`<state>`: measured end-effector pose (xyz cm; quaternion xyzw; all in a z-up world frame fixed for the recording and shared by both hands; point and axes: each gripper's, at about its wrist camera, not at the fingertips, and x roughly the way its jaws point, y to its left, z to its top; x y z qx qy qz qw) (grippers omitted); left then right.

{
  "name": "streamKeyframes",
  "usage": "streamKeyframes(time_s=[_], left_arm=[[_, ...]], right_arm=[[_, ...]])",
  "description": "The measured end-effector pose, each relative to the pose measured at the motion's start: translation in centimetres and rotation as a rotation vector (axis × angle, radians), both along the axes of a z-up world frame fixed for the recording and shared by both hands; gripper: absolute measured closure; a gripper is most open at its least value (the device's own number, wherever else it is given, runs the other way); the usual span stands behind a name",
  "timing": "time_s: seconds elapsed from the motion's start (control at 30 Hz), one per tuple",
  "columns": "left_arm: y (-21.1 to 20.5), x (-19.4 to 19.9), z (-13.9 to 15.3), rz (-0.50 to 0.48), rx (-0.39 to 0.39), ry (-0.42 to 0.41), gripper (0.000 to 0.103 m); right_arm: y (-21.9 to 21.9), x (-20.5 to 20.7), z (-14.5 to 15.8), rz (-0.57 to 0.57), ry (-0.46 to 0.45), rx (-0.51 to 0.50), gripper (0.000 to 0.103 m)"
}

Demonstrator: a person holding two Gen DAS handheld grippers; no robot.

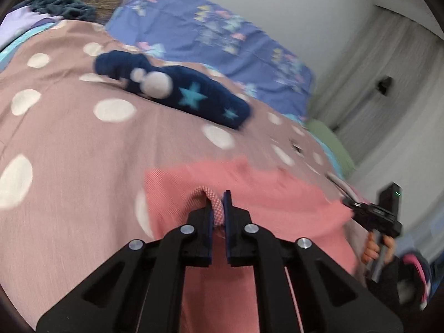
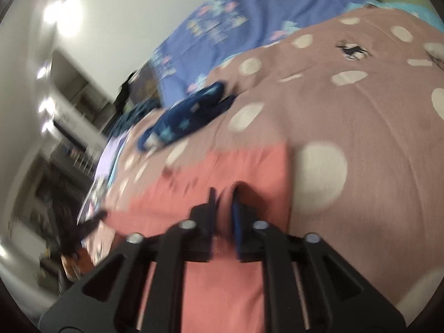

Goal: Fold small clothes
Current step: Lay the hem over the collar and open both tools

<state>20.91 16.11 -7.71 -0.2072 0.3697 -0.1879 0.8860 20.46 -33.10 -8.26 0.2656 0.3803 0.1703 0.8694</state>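
A pink garment [image 1: 249, 191] lies spread on the bed, on a dusty-pink cover [image 1: 69, 138] scattered with white dots. The left claw [image 1: 219, 208] is nearly closed and pinches a raised fold of the garment's edge, the checked inner side showing between its blue pads. The right claw [image 2: 224, 208] stands a little wider; a ridge of the same pink cloth [image 2: 249, 172] rises between its fingers, but the blur keeps me from telling whether the pads press on it.

In the left wrist view the right claw shows at the garment's far edge, a hand [image 1: 371, 249] gripping its handle.

Further up the bed sits a navy knitted piece [image 1: 194, 97] with turquoise stars and white pompoms, well apart from the pink one. Beyond it lies a blue sheet [image 1: 208, 27] with a pastel pattern.

I can read no brand, label or writing anywhere.
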Motion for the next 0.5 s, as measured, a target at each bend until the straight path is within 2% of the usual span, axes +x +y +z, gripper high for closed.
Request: streamKeyframes(time_s=[0.03, 0.07, 0.1, 0.17, 0.27, 0.5], left_arm=[[0.1, 0.7, -0.3, 0.056, 0.029, 0.014, 0.085], [0.3, 1.0, -0.3, 0.094, 0.043, 0.021, 0.069], [0.5, 0.9, -0.3, 0.122, 0.055, 0.016, 0.062], [0.7, -0.1, 0.2, 0.115, 0.074, -0.042, 0.047], [0.8, -1.0, 0.6, 0.090, 0.153, -0.084, 0.042], [-0.3, 0.1, -0.8, -0.015, 0.231, -0.042, 0.042]], right_arm=[[-0.2, 0.9, -0.1, -0.032, 0.021, -0.011, 0.065], [-0.4, 1.4, -0.2, -0.056, 0.031, -0.027, 0.065], [-0.3, 1.4, -0.1, -0.049, 0.026, -0.040, 0.065], [-0.2, 0.7, 0.2, -0.018, -0.012, -0.079, 0.065], [-0.4, -0.2, 0.2, -0.008, -0.040, -0.149, 0.061], [1.2, 0.6, -0.2, 0.048, -0.049, -0.292, 0.061]])
